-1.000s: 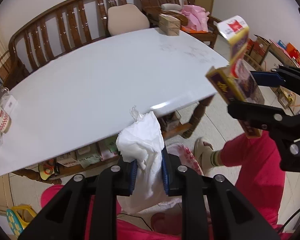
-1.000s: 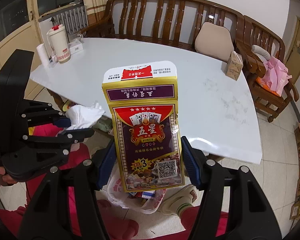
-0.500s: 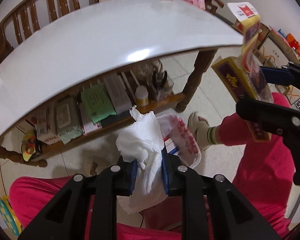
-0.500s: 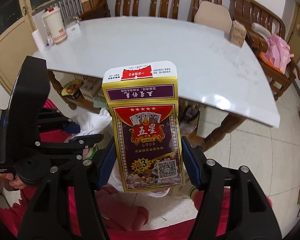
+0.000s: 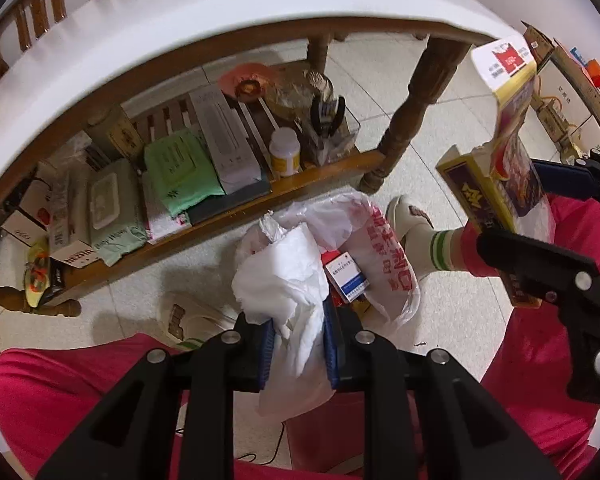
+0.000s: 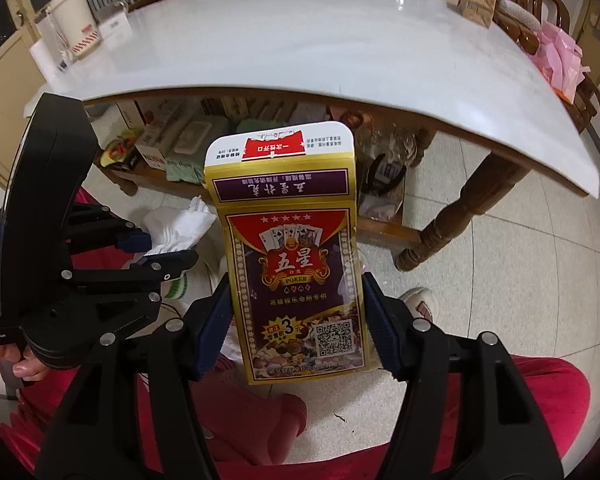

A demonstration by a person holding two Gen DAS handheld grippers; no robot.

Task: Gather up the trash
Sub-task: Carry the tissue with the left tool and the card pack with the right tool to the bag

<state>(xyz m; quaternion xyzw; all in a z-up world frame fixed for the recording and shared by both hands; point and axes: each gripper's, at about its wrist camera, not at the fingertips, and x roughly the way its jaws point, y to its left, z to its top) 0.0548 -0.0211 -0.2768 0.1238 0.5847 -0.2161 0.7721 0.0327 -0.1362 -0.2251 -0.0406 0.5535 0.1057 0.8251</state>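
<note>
The left gripper [image 5: 298, 354] was clamped tight on a crumpled white tissue [image 5: 286, 276], held at the lower middle of the frame directly over a plastic bag [image 5: 384, 252] whose mouth gaped open on the floor, presumably so the wad could simply drop in; a small blue-and-white box [image 5: 346, 276] already lay inside; the right gripper [image 6: 298, 324], about half open, pinched a playing-card box [image 6: 292, 256] by its side edges, upright at the centre of its own frame, likely bound for the same bag; the white desk [image 6: 320, 40] arched across the top.
</note>
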